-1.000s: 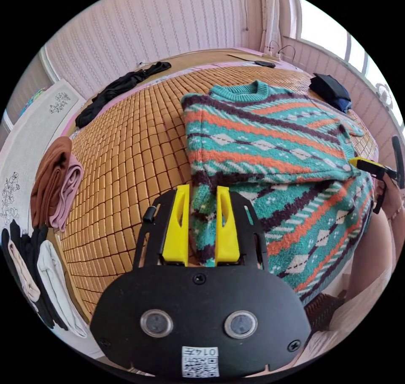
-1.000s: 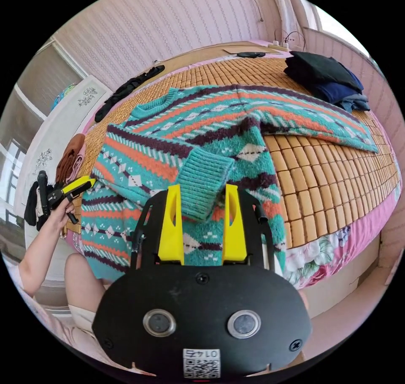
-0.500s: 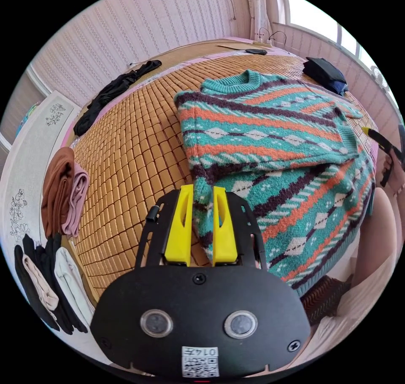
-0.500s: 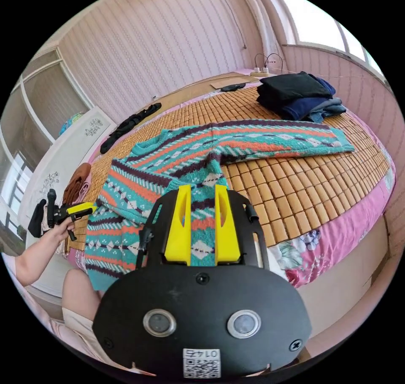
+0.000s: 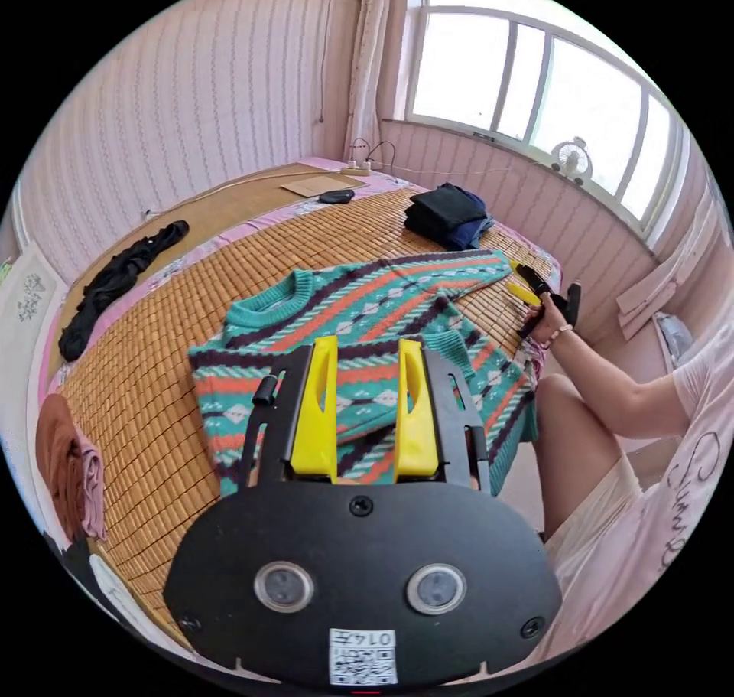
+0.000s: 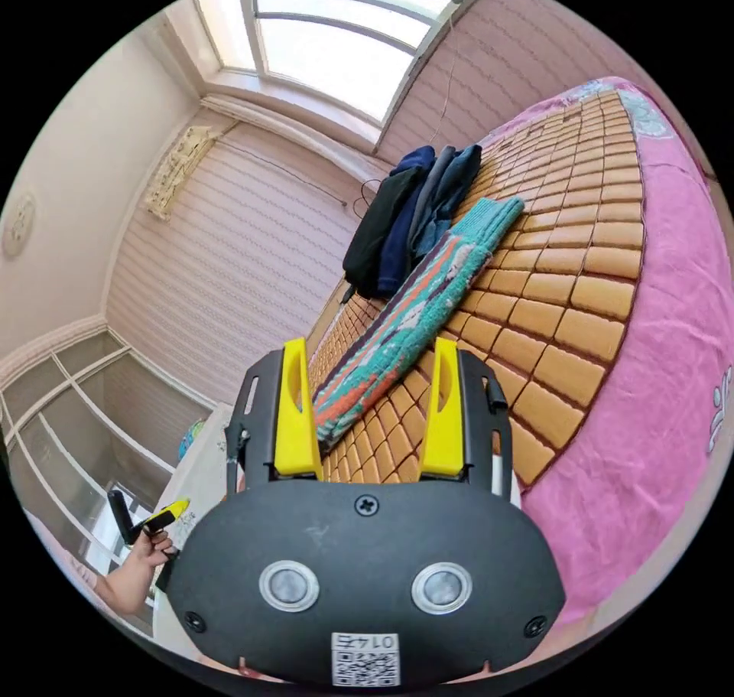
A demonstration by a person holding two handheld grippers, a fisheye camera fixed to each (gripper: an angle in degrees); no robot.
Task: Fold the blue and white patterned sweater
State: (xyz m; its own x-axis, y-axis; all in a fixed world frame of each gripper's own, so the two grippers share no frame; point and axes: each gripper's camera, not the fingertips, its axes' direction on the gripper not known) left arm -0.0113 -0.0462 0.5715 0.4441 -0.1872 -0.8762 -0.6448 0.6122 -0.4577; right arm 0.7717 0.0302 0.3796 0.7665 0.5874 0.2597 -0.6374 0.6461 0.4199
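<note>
Both tongs gape apart, empty. Left tongs (image 5: 365,406) hover above the sweater (image 5: 359,337) on the bed mat (image 5: 153,421); right tongs (image 6: 367,410) line up at its outstretched sleeve (image 6: 417,314), probably for folding.

A stack of dark folded clothes (image 5: 447,216) lies on the bamboo mat (image 5: 153,391), a black garment (image 5: 115,284) well apart.

The left gripper (image 5: 365,406) covers the sweater's (image 5: 359,322) middle and near hem. The clothes stack (image 5: 69,467) at the mat's (image 5: 153,421) near-left corner is cut off.
</note>
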